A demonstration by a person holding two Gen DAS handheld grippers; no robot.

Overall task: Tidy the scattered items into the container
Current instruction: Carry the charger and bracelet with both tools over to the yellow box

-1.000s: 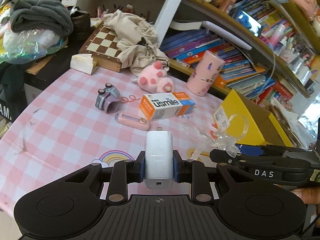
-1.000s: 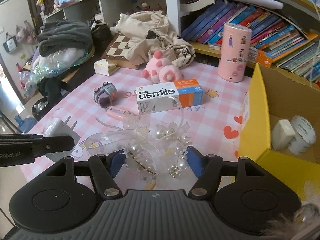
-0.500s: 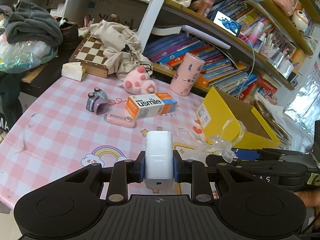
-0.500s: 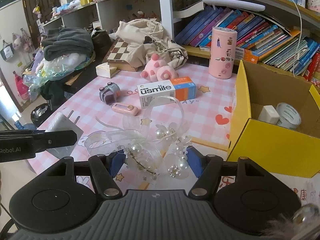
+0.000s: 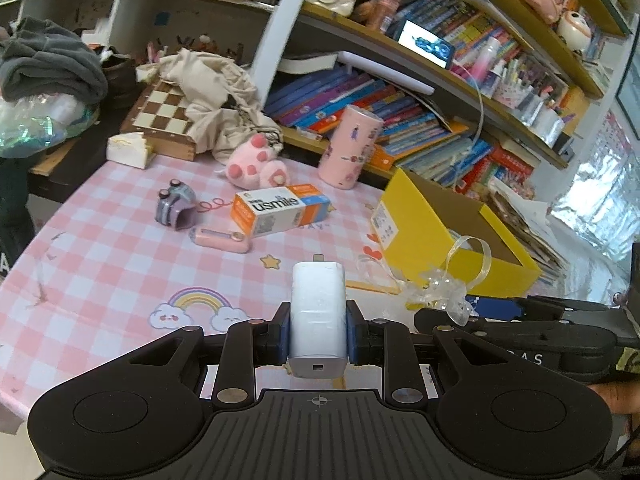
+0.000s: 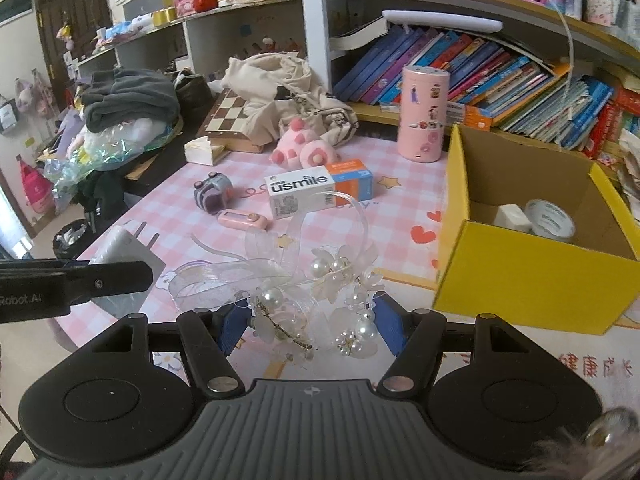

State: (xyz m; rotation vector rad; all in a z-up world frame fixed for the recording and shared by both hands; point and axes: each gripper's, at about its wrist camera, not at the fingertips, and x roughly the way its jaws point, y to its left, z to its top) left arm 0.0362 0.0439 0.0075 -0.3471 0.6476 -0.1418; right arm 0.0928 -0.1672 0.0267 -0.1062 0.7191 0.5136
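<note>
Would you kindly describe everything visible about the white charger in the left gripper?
The white charger is a smooth, glossy plastic block with rounded edges, clamped between the left gripper pads and held above the pink checked tablecloth. A small port faces the camera; two metal prongs point away. Only the pads touch it.

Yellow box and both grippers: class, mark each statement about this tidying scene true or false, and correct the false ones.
1. The left gripper holds a white charger. True.
2. The right gripper is open and holds nothing. False: it is shut on a pearl and ribbon hairpiece.
3. The yellow box already holds a roll of tape and a small white block. True.
4. The usmile box lies inside the yellow box. False: it lies on the checked tablecloth.
5. The pink cylinder stands upright near the books. True.
</note>
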